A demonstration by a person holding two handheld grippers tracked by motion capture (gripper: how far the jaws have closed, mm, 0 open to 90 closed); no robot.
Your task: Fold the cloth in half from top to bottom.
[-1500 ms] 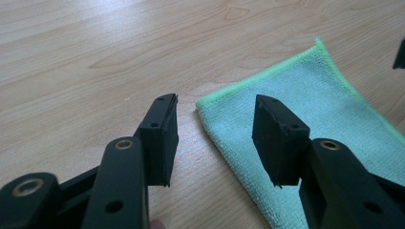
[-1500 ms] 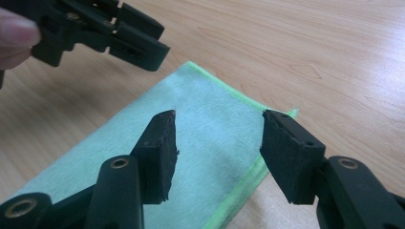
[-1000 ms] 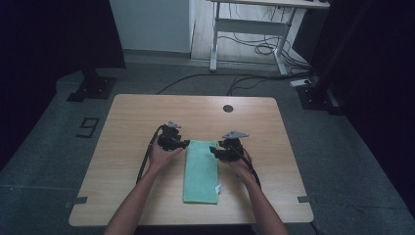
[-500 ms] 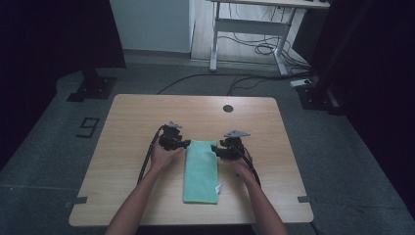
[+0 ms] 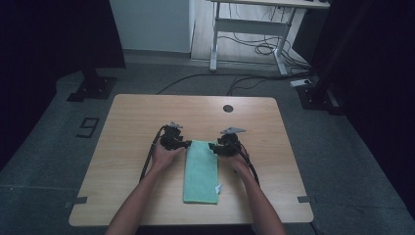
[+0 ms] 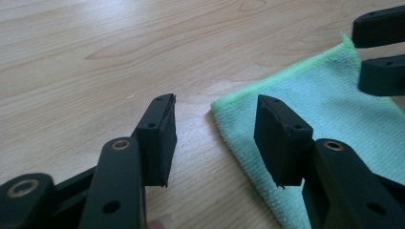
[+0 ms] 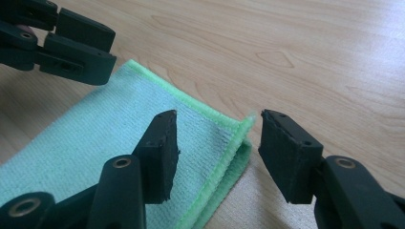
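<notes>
A light green cloth [image 5: 201, 171], folded into a long strip, lies on the wooden table [image 5: 147, 117] with a small white tag at its near right side. My left gripper [image 5: 186, 144] sits at the cloth's far left corner, jaws open; that cloth [image 6: 334, 109] corner lies in the gap between them, pads apart from it. My right gripper [image 5: 212, 146] is at the far right corner, jaws open, straddling the folded edge of the cloth [image 7: 86, 133] without pressing it. The left gripper view has the right gripper's jaws at the upper right. The other gripper's fingers [image 7: 76, 45] show upper left in the right gripper view.
A dark round grommet [image 5: 227, 108] is set in the table near its far edge. Beyond the table stand a white desk frame [image 5: 249, 34] with cables on the floor and black stand bases [image 5: 90, 88] at either side.
</notes>
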